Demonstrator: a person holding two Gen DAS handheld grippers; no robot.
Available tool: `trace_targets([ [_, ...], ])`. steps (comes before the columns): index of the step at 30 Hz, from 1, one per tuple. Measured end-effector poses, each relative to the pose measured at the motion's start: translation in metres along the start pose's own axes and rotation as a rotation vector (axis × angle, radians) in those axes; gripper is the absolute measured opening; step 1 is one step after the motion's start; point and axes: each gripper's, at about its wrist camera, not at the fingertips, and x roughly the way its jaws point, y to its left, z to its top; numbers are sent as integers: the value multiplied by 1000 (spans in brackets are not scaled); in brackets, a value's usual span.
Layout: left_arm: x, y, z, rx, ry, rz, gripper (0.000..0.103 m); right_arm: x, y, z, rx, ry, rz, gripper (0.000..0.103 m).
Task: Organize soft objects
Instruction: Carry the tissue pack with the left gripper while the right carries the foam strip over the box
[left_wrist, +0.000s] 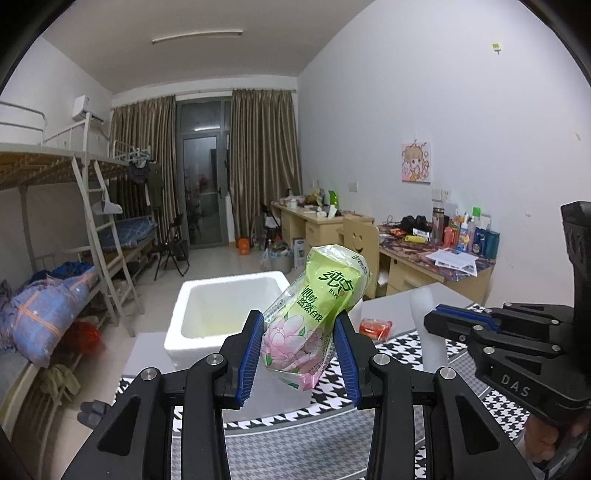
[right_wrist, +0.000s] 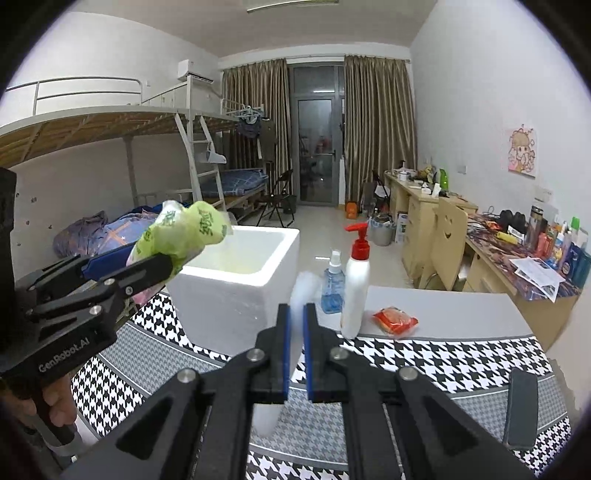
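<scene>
My left gripper (left_wrist: 298, 323) is shut on a green tissue pack (left_wrist: 317, 295) printed with pink flowers. The pack tilts up and to the right in front of the open white foam box (left_wrist: 221, 284), above the table. From the right wrist view the same pack (right_wrist: 184, 229) hangs by the box's (right_wrist: 236, 295) left rim, held in the left gripper (right_wrist: 159, 260). My right gripper (right_wrist: 296, 310) is shut on a thin white soft piece (right_wrist: 304, 286) that sticks out above and below the pads. In the left wrist view the right gripper (left_wrist: 434, 319) holds that white piece (left_wrist: 424, 306) at the right.
On the grey table behind the houndstooth cloth (right_wrist: 424, 358) stand a white pump bottle (right_wrist: 356, 291) and a blue spray bottle (right_wrist: 333, 284); a red packet (right_wrist: 395, 319) lies beside them. A flat black object (right_wrist: 522, 406) rests at the cloth's right edge.
</scene>
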Motion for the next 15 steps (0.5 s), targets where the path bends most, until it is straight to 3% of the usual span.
trace_targets([
  [15,4,11,11,3,-19,39,41,8,16,20,-32,-1,32,9],
])
